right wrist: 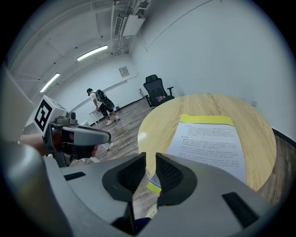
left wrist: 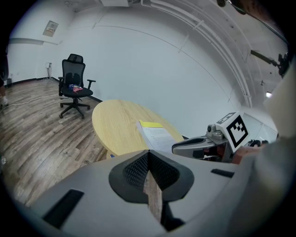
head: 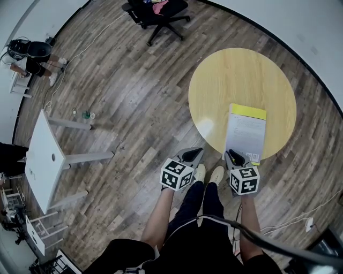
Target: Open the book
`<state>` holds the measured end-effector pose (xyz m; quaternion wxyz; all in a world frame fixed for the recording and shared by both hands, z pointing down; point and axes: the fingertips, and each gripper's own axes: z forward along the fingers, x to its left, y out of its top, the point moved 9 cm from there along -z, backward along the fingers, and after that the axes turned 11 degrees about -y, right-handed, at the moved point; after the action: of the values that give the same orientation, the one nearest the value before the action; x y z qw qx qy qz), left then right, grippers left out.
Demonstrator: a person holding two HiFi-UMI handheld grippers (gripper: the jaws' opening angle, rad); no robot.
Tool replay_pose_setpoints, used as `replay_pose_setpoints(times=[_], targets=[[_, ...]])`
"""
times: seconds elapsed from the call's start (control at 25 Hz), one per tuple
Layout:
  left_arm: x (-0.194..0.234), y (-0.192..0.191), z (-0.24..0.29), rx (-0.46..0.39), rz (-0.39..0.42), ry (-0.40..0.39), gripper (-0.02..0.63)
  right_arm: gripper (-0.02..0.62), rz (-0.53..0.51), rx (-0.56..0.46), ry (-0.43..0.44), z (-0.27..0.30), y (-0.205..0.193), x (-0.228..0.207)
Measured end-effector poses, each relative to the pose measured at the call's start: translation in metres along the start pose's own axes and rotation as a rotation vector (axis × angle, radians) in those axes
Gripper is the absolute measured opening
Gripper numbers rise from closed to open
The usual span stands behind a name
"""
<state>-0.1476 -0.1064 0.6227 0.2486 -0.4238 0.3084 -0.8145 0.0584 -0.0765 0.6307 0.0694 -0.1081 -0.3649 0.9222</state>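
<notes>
The book (head: pixel 245 134) lies closed on the round yellow table (head: pixel 236 80), white cover up with a yellow band at its far end, close to the table's near edge. My right gripper (head: pixel 231 155) hovers just short of the book's near left corner. In the right gripper view the book (right wrist: pixel 212 141) fills the table ahead and the right gripper (right wrist: pixel 150 159) stands open by a narrow gap, holding nothing. My left gripper (head: pixel 196 153) hangs left of the table edge over the floor. In the left gripper view the left gripper (left wrist: pixel 148 155) is shut and empty, with the book (left wrist: pixel 157 134) ahead.
A black office chair (head: pixel 158 13) stands beyond the table. A white table (head: pixel 40 155) is at the left, and a person (head: pixel 29 59) is at the far left. The wearer's shoes (head: pixel 206 174) are between the grippers. A cable runs across the wooden floor.
</notes>
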Motion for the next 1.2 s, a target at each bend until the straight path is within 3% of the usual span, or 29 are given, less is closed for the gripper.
replay_pose_setpoints(times=[0.36,0.44,1.2], targets=[[-0.001,-0.001,-0.002,-0.009,-0.01,0.003,-0.002,0.261,0.013,0.056,-0.002,0.006,-0.008,0.0],[0.001,-0.001,-0.003,-0.011,-0.011,0.004,-0.002,0.281,0.017,0.073,0.001,0.009,-0.01,0.003],[0.02,-0.016,-0.008,-0.028,-0.07,0.012,-0.002,0.28,-0.049,0.173,-0.16,0.028,-0.028,0.009]])
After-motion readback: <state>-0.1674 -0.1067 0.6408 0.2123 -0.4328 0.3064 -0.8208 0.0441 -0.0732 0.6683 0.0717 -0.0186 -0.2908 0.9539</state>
